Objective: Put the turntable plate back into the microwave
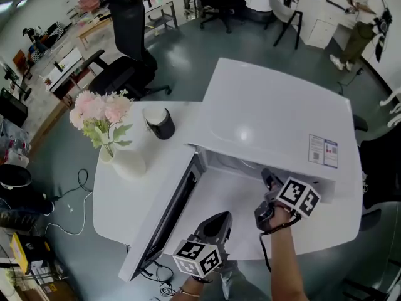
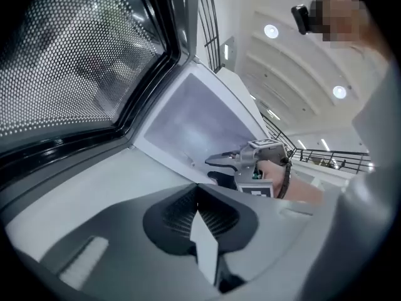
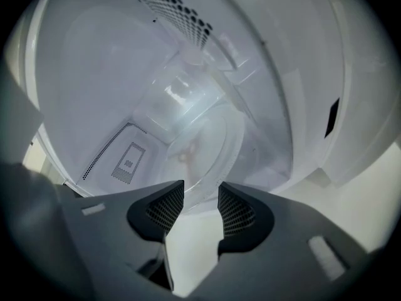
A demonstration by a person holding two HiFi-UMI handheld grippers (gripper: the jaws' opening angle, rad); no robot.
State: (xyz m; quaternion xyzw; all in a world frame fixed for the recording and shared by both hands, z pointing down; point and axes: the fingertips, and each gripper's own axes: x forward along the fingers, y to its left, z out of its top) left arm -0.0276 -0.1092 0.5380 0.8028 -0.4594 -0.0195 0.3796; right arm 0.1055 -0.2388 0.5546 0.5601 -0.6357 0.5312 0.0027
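Glass turntable plate (image 3: 212,157) faint inside microwave (image 1: 276,118), right claw (image 3: 200,193) parted.

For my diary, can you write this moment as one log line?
turntable plate: inside microwave | right gripper: open | left gripper: shut, empty | door: open

Ahead of the right gripper's (image 3: 200,190) dark grey, fine-meshed fingers (image 3: 160,211), the turntable plate (image 3: 210,146) is showing clear and glassy against the microwave's (image 1: 269,105) glossy white cavity, which is carrying dotted vent patterns. Beyond the left gripper's (image 2: 198,196) charcoal fingers (image 2: 175,218), the microwave door (image 2: 69,61) is showing a black frame and white-speckled mesh. Left of the fingers, pink flowers (image 1: 100,108) with green leaves are topping a white vase (image 1: 128,163) on the white bench (image 1: 113,205).
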